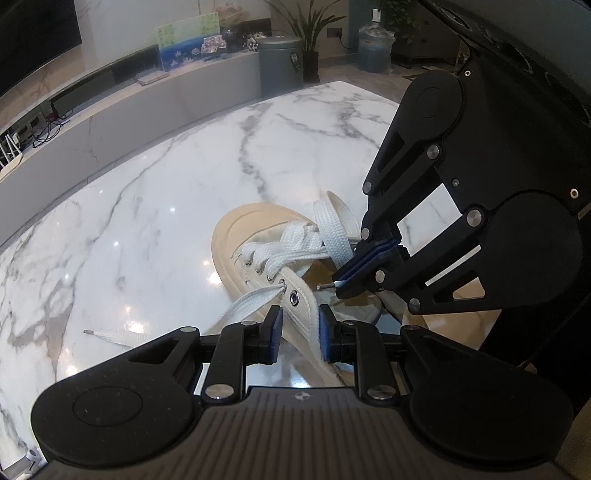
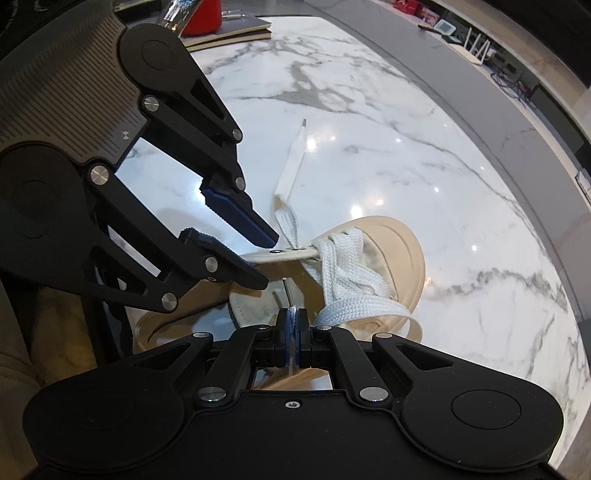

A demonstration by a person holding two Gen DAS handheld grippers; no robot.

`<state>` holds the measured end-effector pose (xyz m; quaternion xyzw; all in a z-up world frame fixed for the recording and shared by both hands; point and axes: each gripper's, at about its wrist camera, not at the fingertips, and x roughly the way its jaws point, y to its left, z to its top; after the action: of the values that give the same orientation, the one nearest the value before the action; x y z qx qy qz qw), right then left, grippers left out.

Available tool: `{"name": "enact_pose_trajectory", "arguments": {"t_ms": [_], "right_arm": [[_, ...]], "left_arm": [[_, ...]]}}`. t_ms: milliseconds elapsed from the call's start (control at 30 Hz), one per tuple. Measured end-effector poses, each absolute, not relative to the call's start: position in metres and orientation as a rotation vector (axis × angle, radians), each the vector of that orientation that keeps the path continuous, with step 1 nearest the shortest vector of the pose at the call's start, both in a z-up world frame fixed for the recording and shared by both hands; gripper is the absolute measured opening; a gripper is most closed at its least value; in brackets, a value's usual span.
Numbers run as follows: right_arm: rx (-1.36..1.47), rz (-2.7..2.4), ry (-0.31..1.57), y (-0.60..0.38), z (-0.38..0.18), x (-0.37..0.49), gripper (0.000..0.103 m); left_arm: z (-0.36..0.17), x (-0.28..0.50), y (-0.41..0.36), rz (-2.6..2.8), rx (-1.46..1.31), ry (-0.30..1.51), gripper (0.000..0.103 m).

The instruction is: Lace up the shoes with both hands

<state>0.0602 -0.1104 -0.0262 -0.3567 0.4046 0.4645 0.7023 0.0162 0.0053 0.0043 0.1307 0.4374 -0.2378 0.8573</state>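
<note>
A cream canvas shoe with white flat laces lies on the marble table. My left gripper is open, its blue pads on either side of the shoe's eyelet flap, apart from it. My right gripper is shut on the lace end, whose metal tip points at the flap. In the right wrist view the right gripper pinches the lace and the left gripper straddles the flap. The other lace end lies loose on the table.
A grey bench runs along the table's far side, with a bin and plants behind. Notebooks and a red object sit at the table's far corner in the right wrist view. The loose lace end lies left of the shoe.
</note>
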Motion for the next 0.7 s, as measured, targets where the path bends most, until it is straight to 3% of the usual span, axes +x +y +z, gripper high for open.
{"name": "enact_pose_trajectory", "arguments": {"t_ms": [267, 700], "right_arm": [[-0.816, 1.045, 0.898, -0.105, -0.027, 0.063, 0.001], [-0.828, 1.053, 0.905, -0.092, -0.027, 0.065, 0.001]], "left_arm": [[0.004, 0.017, 0.011, -0.519, 0.242, 0.926, 0.015], [0.003, 0.017, 0.012, -0.535, 0.240, 0.916, 0.014]]}}
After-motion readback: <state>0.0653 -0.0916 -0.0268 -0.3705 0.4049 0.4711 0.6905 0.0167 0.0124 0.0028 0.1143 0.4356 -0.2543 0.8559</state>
